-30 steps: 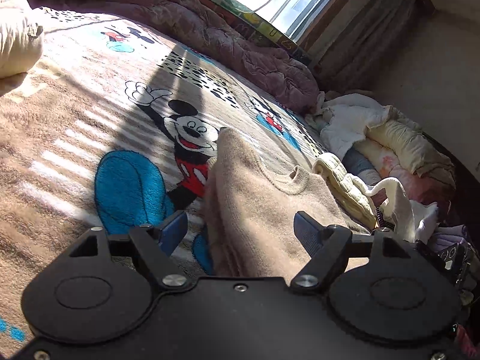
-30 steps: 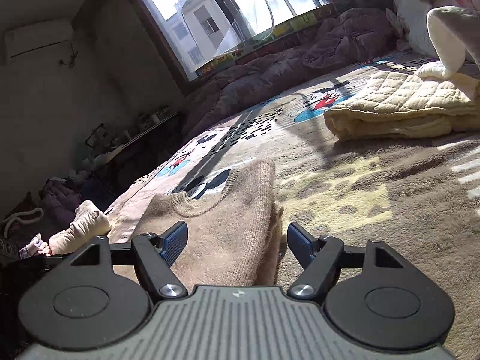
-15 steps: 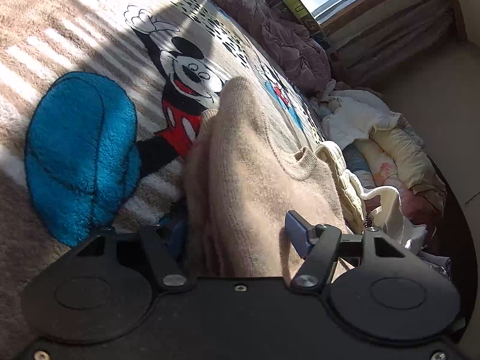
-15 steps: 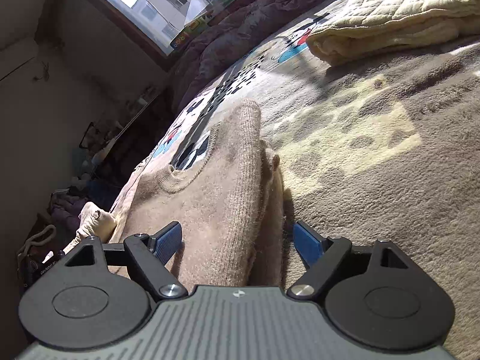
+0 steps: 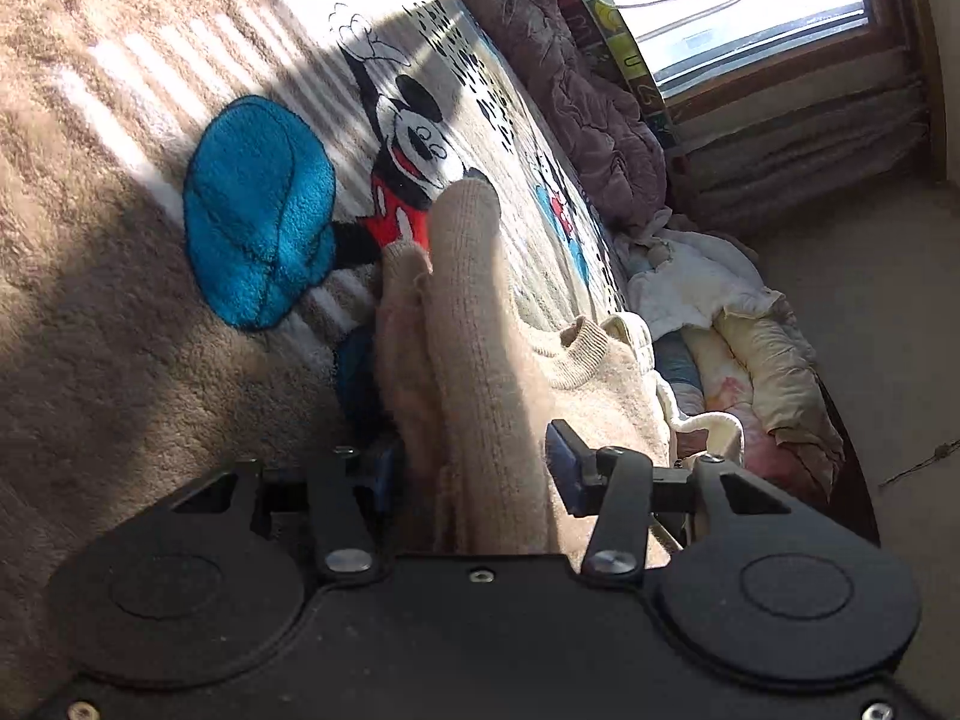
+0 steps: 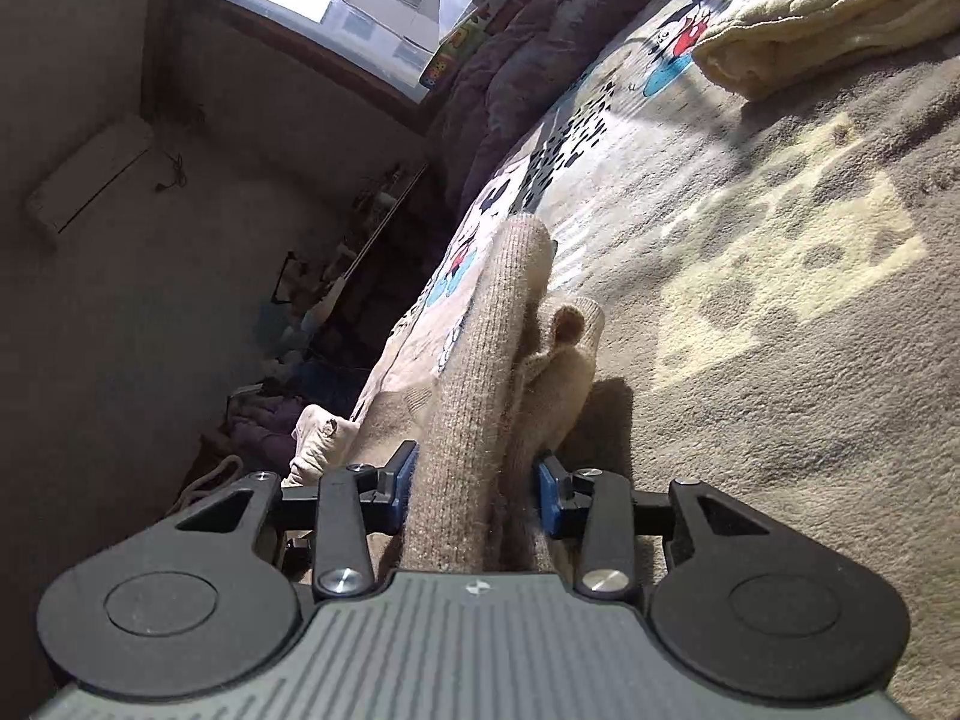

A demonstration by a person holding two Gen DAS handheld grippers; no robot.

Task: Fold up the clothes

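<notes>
A beige knit sweater [image 5: 468,312] lies on a brown cartoon-print blanket [image 5: 120,240], its ribbed collar toward the right in the left wrist view. My left gripper [image 5: 471,468] is shut on a thick bunched fold at one side of the sweater, a blue pad on either side. In the right wrist view the sweater [image 6: 510,300] rises as a ridge between the fingers. My right gripper [image 6: 474,480] is shut on that fold, pads pressed into the knit, low over the blanket [image 6: 780,360].
A folded cream quilted cover [image 6: 828,18] lies at the far right of the bed. A purple duvet [image 5: 588,90] runs under the window. A pile of pale clothes [image 5: 720,312] sits beyond the sweater. Clutter [image 6: 288,396] lies beside the bed.
Both grippers dropped down and forward onto the sweater's side edges. Their jaws went from wide open to closed on the bunched knit.
</notes>
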